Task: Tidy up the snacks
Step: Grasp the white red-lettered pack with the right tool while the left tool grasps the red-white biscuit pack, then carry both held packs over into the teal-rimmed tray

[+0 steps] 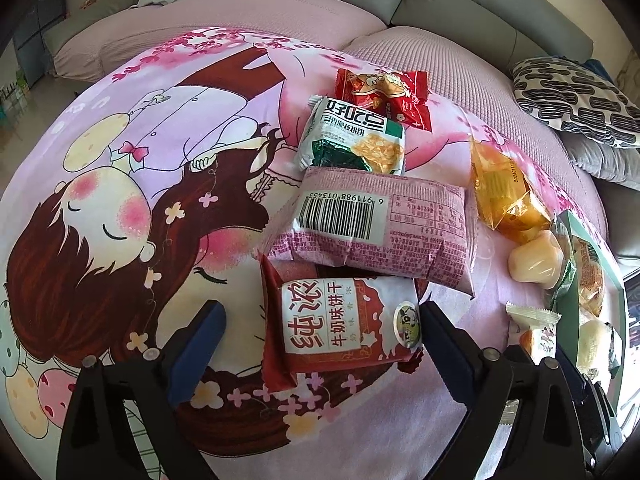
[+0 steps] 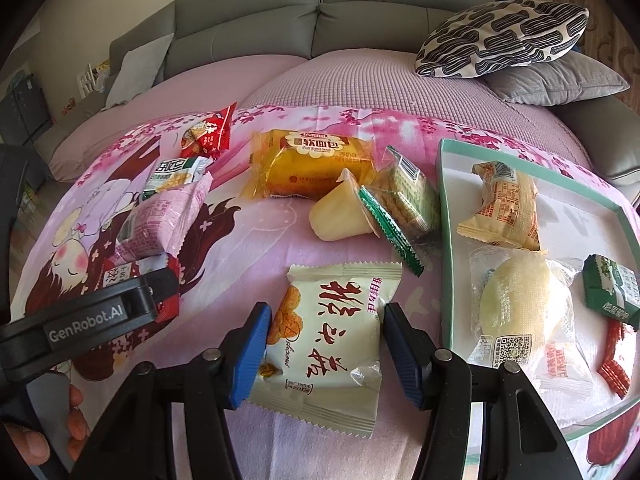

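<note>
- Snacks lie scattered on the pink cartoon blanket (image 2: 248, 240); several already sit in the teal-rimmed tray (image 2: 446, 240) at the right.
- Right gripper (image 2: 324, 344) straddles the cream packet (image 2: 332, 344), blue pads at its edges, though a firm clamp isn't clear.
- Left gripper (image 1: 320, 336) stands apart around the red biscuit pack (image 1: 344, 324), not pressing.
- Pick-up step, I'd say; next comes squeezing, lifting, carrying to the tray.

Red-and-white milk biscuit pack (image 1: 344, 322): flat, face up, nearest the left camera. Pink pack (image 1: 372, 226): barcode side up, overlapping the biscuit pack's far end. Green-and-white pack (image 1: 356, 140) and red pack (image 1: 384, 94): behind it in a line. Cream rice-cracker pack (image 2: 336, 340): flat, face up. Yellow bread pack (image 2: 312, 164), jelly cup (image 2: 340, 212) on its side, clear green-edged cracker sleeve (image 2: 400, 208): clustered mid-cloth. Green-rimmed tray (image 2: 446, 240): holds several wrapped snacks.
</note>
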Demonstrator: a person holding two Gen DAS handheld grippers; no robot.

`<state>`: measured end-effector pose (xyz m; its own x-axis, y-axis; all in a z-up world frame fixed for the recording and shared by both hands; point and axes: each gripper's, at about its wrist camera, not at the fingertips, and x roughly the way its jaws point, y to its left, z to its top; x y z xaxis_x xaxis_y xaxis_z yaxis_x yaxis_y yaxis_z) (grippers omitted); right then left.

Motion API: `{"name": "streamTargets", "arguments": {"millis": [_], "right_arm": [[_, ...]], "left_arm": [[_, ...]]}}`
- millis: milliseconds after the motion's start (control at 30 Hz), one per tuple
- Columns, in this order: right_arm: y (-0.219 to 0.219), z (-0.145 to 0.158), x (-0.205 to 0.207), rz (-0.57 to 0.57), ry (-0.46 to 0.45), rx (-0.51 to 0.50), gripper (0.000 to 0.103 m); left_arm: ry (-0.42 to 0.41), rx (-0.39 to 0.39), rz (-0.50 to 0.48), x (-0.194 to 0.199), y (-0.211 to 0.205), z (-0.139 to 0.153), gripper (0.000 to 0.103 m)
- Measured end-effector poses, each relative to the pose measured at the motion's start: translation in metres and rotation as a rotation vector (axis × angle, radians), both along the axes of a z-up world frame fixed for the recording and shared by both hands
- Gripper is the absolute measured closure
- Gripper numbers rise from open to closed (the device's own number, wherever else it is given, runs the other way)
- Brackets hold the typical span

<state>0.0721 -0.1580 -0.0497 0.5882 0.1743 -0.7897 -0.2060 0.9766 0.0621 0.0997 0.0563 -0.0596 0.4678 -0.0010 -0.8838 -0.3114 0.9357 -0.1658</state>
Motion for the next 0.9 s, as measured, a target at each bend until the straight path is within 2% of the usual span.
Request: {"name": "streamTargets", "arguments": {"millis": [67, 133, 200, 533, 900], "right_arm": [[0.0, 0.001, -0.001, 0.0, -0.003, -0.001, 0.042], [0.001, 0.001, -0.001, 0.001, -0.004, -0.002, 0.042], [0.001, 0.001, -0.001, 0.002, -0.005, -0.002, 0.043], [-0.001, 0.008, -0.006, 0.005, -0.023, 0.011, 0.043], [-0.012, 0.029, -0.015, -0.016, -0.078, 0.05, 0.043]], "left_arm": [[-0.006, -0.004, -0.021, -0.001, -0.005, 0.003, 0.018], [-0.015, -0.027, -0.043, -0.002, -0.009, 0.006, 0.035], [-0.015, -0.023, -0.05, -0.004, -0.013, 0.007, 0.037], [-0.026, -0.076, -0.069, -0.002, -0.011, 0.013, 0.039], [-0.115, -0.106, -0.105, -0.011, -0.018, 0.043, 0.039]]}}
